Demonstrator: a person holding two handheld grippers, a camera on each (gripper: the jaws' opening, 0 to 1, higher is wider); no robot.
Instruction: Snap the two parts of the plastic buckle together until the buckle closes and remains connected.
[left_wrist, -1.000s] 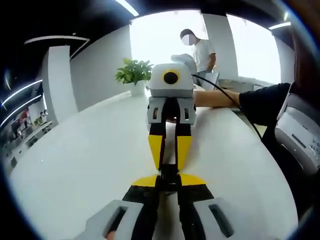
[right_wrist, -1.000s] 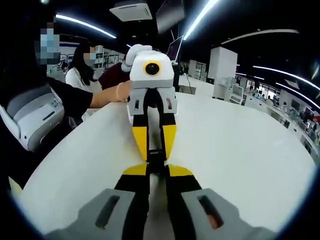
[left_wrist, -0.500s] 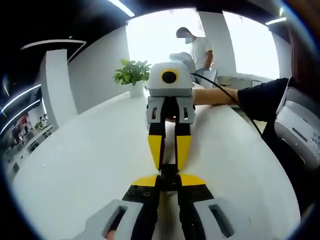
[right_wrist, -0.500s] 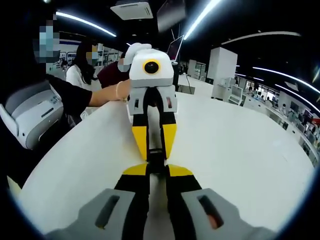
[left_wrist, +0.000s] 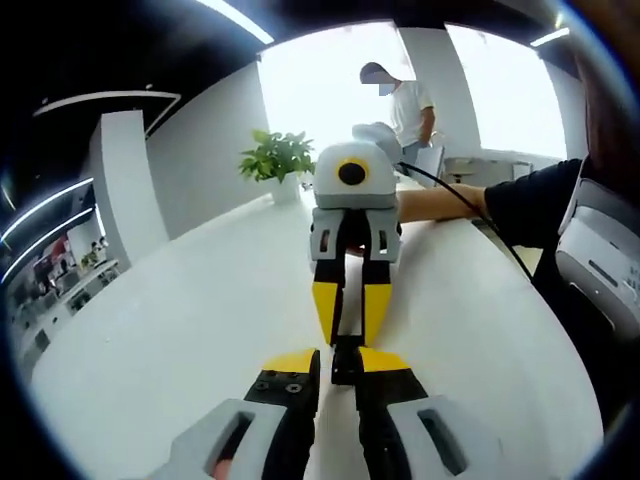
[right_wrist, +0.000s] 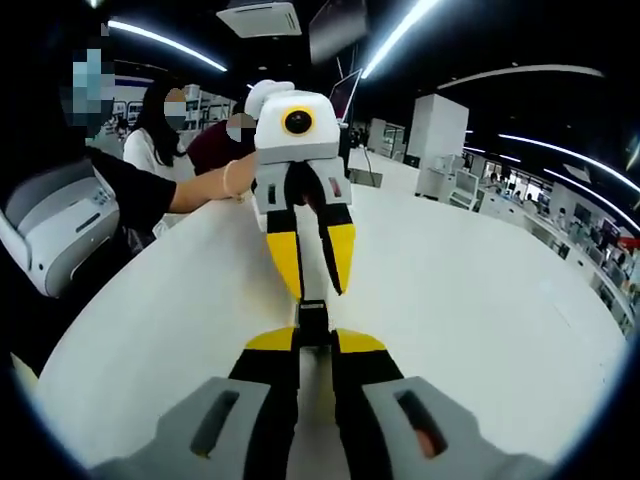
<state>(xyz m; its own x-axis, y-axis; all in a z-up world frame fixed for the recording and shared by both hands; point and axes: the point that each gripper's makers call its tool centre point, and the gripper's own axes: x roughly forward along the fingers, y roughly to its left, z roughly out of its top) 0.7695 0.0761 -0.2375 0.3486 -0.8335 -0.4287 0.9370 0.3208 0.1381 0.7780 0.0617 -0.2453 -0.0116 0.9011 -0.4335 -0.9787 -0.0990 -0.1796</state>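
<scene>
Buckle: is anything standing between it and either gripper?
Nothing visible does. The buckle sits in the right gripper, and the spread jaws of the left gripper are right at its far end. Only bare table lies around them.

Lighting: blown-out window (left_wrist: 330, 90) glare in left gripper view; ceiling strip lights (right_wrist: 400, 35) in darker right gripper view. Table (right_wrist: 480, 300) bright. Fisheye curvature at edges.
</scene>
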